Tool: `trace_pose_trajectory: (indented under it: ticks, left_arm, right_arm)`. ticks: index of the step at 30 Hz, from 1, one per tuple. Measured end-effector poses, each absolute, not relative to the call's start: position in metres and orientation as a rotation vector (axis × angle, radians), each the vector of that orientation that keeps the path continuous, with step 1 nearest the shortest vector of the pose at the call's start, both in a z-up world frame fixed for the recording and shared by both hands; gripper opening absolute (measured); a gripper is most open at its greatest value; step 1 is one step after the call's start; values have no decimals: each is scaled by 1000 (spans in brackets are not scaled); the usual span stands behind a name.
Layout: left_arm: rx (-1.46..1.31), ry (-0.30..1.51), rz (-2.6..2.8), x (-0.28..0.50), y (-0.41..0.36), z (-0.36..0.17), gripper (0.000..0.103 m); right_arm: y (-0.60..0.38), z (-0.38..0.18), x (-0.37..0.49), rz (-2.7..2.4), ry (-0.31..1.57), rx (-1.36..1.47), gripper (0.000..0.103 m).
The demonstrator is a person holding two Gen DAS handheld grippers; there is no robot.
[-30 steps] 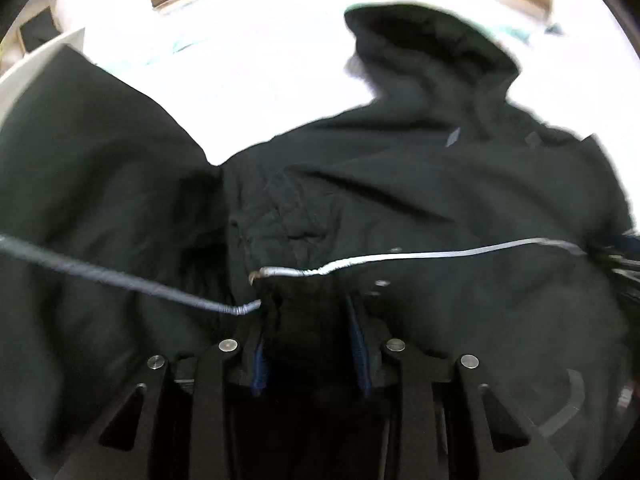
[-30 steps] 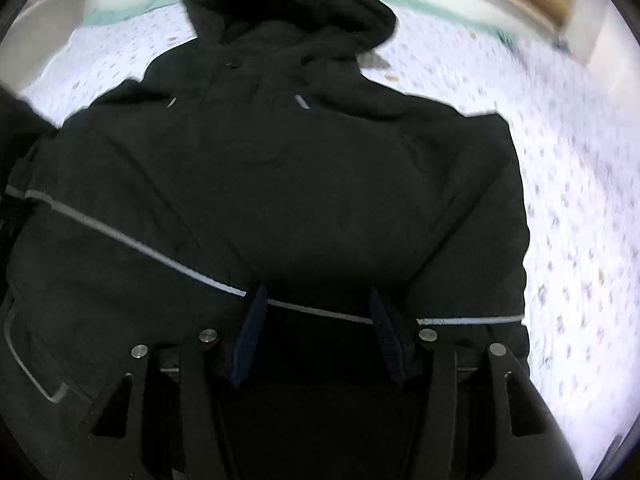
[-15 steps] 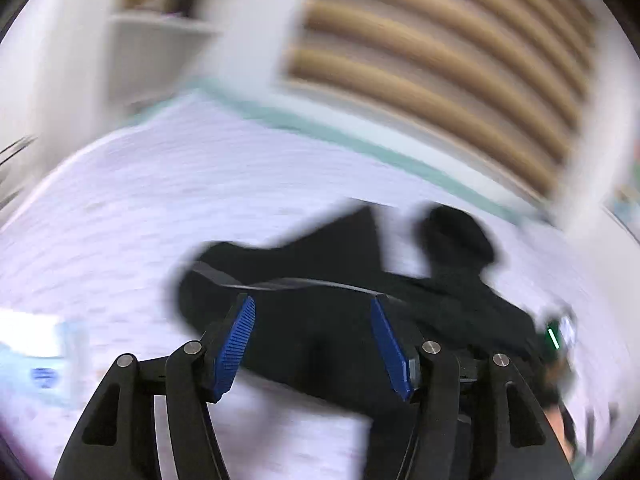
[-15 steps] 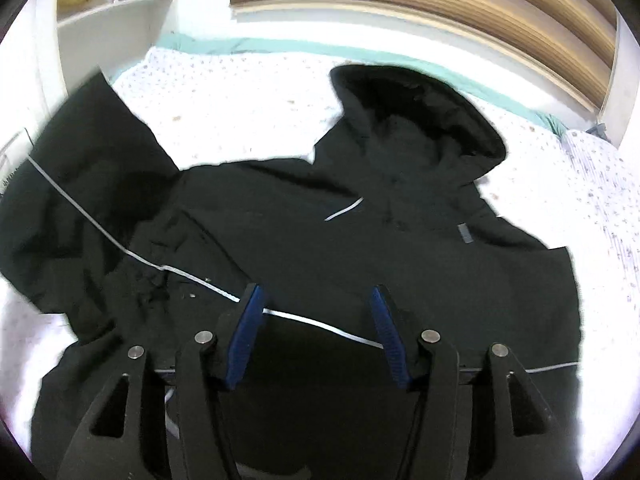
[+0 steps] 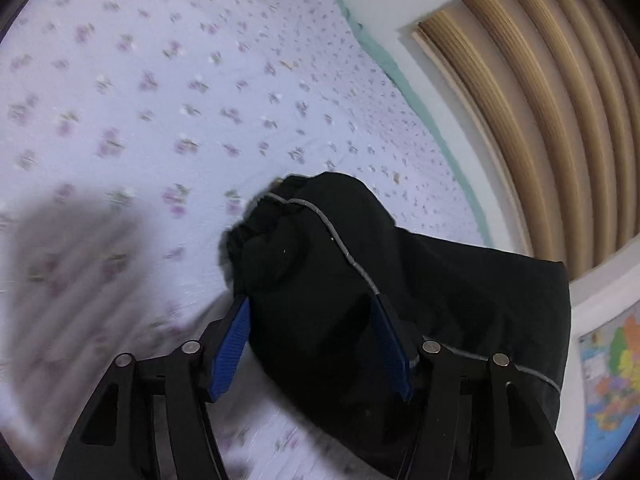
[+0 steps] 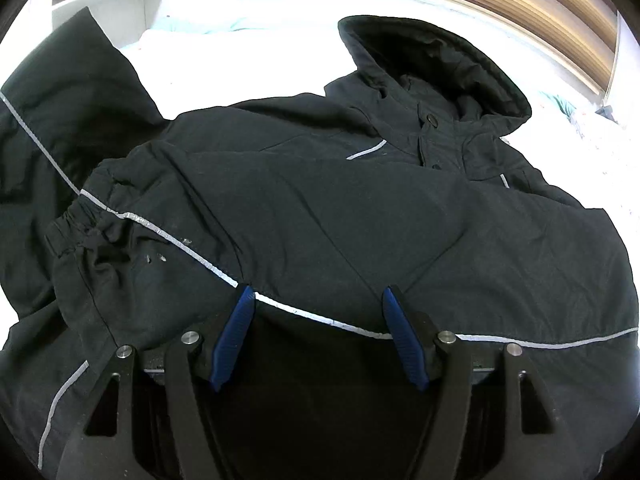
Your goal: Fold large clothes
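A black hooded jacket (image 6: pixel 340 216) with thin grey reflective piping lies spread on a floral bedsheet (image 5: pixel 160 92). In the right wrist view its hood (image 6: pixel 436 64) points away and one sleeve is folded across the chest, its elastic cuff (image 6: pixel 76 228) at the left. My right gripper (image 6: pixel 316 300) is open just above the jacket's lower part. In the left wrist view my left gripper (image 5: pixel 312 304) is open and empty over the other sleeve (image 5: pixel 320 264), whose cuff end points away from me.
A slatted wooden headboard (image 5: pixel 540 92) and a white wall run along the bed's far side. A white shelf (image 6: pixel 112 0) stands at the back left. A colourful map (image 5: pixel 612 368) hangs at the right edge of the left wrist view.
My left gripper let go of the jacket fabric, opened and swung away to the outstretched sleeve. My right gripper pulled back and up, so more of the jacket shows.
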State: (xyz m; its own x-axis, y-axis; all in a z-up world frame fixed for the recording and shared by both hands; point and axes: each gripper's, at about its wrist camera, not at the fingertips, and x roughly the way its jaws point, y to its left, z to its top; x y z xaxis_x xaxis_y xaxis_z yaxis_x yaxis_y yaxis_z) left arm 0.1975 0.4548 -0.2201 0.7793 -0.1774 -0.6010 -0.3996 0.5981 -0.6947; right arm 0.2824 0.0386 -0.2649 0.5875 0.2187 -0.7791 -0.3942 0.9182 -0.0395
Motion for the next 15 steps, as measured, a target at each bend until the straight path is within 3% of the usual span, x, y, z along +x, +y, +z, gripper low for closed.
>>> trace_pose_trajectory:
  ticks: [1,3,5,11,15]
  left_arm:
    - [-939,684,139,202,452,-223,61]
    - [-899,672,171,201,447,-219,33]
    - [-809,639,245,198,437,-203,17]
    - [-489,465,712,146,420,-132,15]
    - [-525,559,792,132,437,-150,16]
  right_arm:
    - [38,-265,283,361,874,-215,70]
    - [39,-265,284,361,872,-216,70]
    - [38,-266,288,361,872,-216,71]
    - [37,-267,290,364,869,-212,71]
    - [37,-267,290,365,868,-209,71]
